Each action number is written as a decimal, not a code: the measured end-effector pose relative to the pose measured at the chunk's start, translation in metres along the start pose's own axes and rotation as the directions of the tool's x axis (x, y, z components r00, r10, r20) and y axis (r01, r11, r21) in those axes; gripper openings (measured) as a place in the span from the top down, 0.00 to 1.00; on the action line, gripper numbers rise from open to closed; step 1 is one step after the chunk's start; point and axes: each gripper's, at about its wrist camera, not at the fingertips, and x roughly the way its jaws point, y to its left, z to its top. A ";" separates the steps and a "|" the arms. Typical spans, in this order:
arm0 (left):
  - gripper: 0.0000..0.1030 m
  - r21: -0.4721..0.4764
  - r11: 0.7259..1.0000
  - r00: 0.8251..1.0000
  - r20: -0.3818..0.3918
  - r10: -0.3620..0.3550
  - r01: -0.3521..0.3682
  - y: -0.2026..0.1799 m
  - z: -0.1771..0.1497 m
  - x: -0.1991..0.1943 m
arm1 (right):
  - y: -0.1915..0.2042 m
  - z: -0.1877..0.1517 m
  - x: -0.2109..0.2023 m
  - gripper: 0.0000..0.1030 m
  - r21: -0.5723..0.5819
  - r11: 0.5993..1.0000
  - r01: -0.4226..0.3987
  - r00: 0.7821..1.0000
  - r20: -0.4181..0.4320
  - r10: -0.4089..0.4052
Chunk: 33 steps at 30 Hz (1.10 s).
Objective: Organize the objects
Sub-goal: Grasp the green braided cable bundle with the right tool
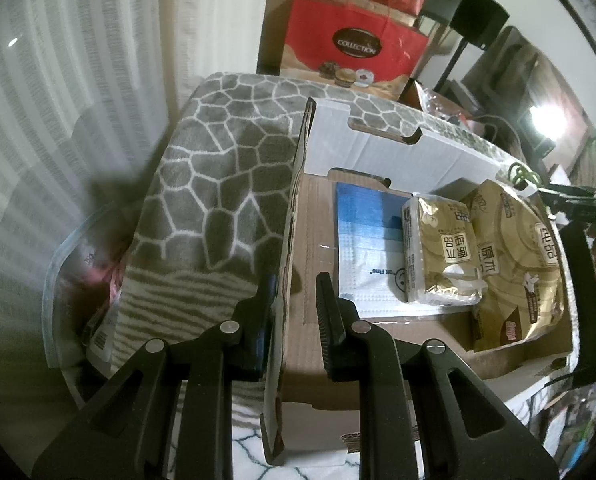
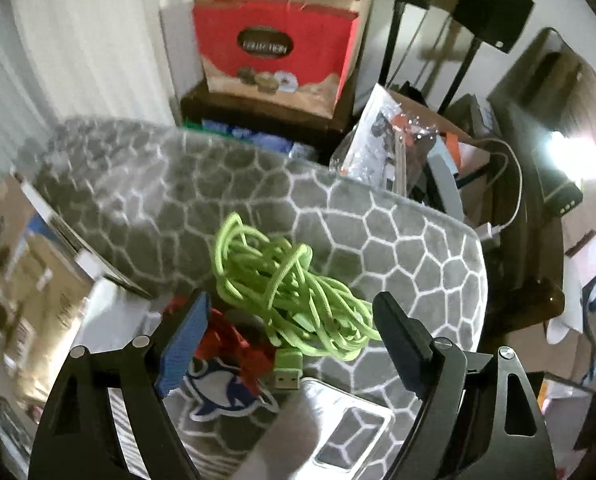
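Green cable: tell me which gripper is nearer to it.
Right. The right gripper is open just short of the green cable; the left gripper straddles the cardboard box wall.

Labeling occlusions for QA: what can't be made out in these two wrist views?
- Left wrist view: clear bag contents, covered by the grey mat.
- Left wrist view: big tissue pack, partly behind the small tissue pack.
- Right wrist view: cardboard box, motion-blurred.
- Right wrist view: red item, under the green cable and left fingers.
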 end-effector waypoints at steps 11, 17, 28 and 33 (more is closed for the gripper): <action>0.83 0.000 1.000 1.000 0.000 0.002 -0.002 -0.001 0.000 0.000 | 0.003 0.003 0.013 0.74 -0.002 1.000 -0.017 1.000 -0.015 0.017; 0.83 0.001 1.000 1.000 0.000 0.002 -0.002 0.000 0.000 0.000 | 0.000 0.003 -0.001 0.86 0.030 0.999 -0.022 1.000 0.018 0.022; 0.83 -0.009 1.000 1.000 0.000 -0.008 0.008 0.000 -0.001 -0.001 | 0.015 0.015 -0.070 0.86 0.101 0.986 -0.133 0.985 0.128 0.120; 0.83 -0.012 1.000 1.000 0.000 -0.010 0.010 0.000 -0.001 -0.001 | 0.053 0.021 -0.100 0.86 0.109 0.961 -0.252 0.963 0.127 0.238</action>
